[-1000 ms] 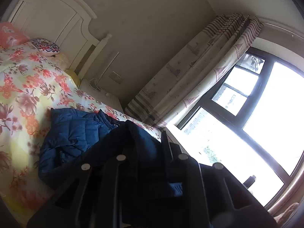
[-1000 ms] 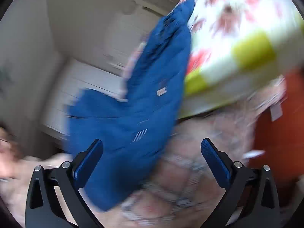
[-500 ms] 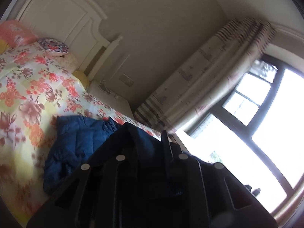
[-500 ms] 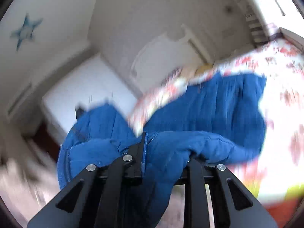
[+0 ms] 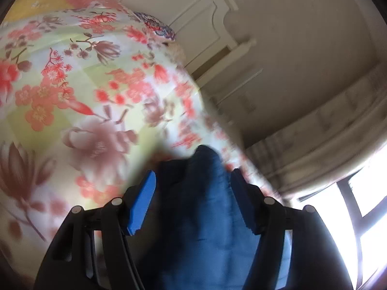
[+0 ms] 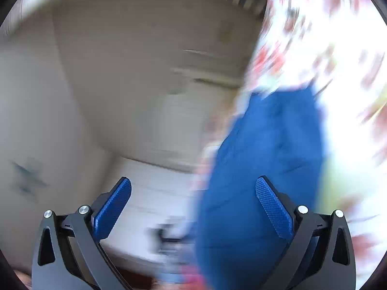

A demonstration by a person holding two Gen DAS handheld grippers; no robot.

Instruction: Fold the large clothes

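Note:
A blue padded jacket (image 5: 200, 207) lies on the flowered bedspread (image 5: 72, 84). In the left wrist view my left gripper (image 5: 191, 186) is open, its blue pads (image 5: 141, 203) spread on either side of a fold of the jacket. In the blurred right wrist view the jacket (image 6: 266, 159) lies along the bed's edge. My right gripper (image 6: 193, 193) is open wide, and the jacket passes between the pads near the right pad (image 6: 273, 207). I cannot tell whether either gripper touches the cloth.
A white headboard (image 5: 188, 9) and pillows (image 5: 154, 24) stand at the far end of the bed. A striped curtain (image 5: 314, 130) and a bright window (image 5: 362, 205) are on the right. White furniture (image 6: 169, 169) shows blurred beside the bed in the right wrist view.
Both grippers were shut on the jacket half a second ago and have opened. The jacket has come down onto the bed. Both cameras are swinging fast.

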